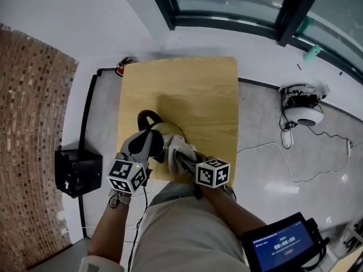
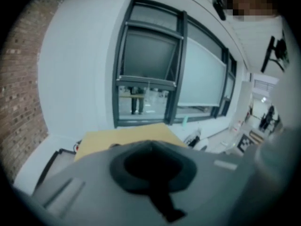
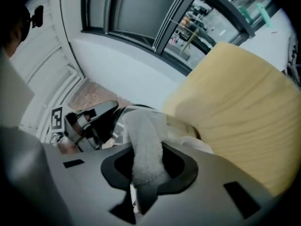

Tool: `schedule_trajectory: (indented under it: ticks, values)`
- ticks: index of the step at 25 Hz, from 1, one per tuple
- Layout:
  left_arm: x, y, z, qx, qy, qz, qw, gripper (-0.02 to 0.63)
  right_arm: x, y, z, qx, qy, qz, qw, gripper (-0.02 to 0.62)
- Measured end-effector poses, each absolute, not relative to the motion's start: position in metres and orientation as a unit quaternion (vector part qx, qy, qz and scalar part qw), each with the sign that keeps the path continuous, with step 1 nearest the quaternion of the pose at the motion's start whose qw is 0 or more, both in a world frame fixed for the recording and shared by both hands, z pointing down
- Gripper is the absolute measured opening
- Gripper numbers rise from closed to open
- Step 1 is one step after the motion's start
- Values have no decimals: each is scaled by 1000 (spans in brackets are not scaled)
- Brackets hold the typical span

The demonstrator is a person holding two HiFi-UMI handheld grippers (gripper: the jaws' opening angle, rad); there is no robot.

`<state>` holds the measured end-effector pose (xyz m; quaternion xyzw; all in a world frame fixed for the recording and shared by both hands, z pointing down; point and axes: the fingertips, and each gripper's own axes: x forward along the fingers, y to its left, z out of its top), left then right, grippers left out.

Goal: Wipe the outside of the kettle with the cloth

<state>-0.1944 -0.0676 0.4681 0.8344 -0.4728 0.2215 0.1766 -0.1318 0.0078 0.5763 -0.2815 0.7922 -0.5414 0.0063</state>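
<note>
The kettle [image 1: 165, 134] stands near the front edge of the wooden table [image 1: 193, 89], its black loop handle [image 1: 148, 118] on the far left side. My left gripper [image 1: 148, 146] lies over the kettle's left side and is shut; its own view shows nothing between the jaws. My right gripper [image 1: 180, 156] is shut on the white cloth [image 1: 181, 145], which rests against the kettle's right side. In the right gripper view the cloth [image 3: 146, 140] runs out of the jaws towards the kettle [image 3: 121, 126], with the left gripper [image 3: 89, 119] just beyond.
A black box [image 1: 79, 171] sits on the floor left of the table, beside a brick wall [image 1: 28, 123]. A white device with cables [image 1: 306, 109] lies on the floor at right. A small screen [image 1: 283, 245] shows at bottom right. Windows run along the far wall.
</note>
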Motion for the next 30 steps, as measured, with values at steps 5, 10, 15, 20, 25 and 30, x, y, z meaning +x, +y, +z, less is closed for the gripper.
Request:
schedule_trajectory:
  ticks: [5, 10, 15, 20, 25, 30]
  values:
    - [-184, -61, 475, 847, -430, 270, 156, -8, -165, 58, 560, -151, 839, -523, -29, 86]
    - [-206, -62, 466, 824, -468, 231, 221, 27, -139, 28, 525, -219, 851, -478, 7, 86]
    - [-213, -73, 476, 829, -452, 207, 256, 37, -172, 34, 529, -173, 864, -472, -21, 86]
    - [-198, -60, 475, 876, -347, 240, 234, 43, -203, 72, 526, -79, 887, -450, -64, 86]
    - [-160, -49, 475, 913, -224, 273, 205, 46, -205, 90, 473, 0, 934, -356, -15, 86]
    - [-163, -46, 449, 869, -362, 262, 215, 2, -104, -1, 460, -233, 890, -379, 102, 86]
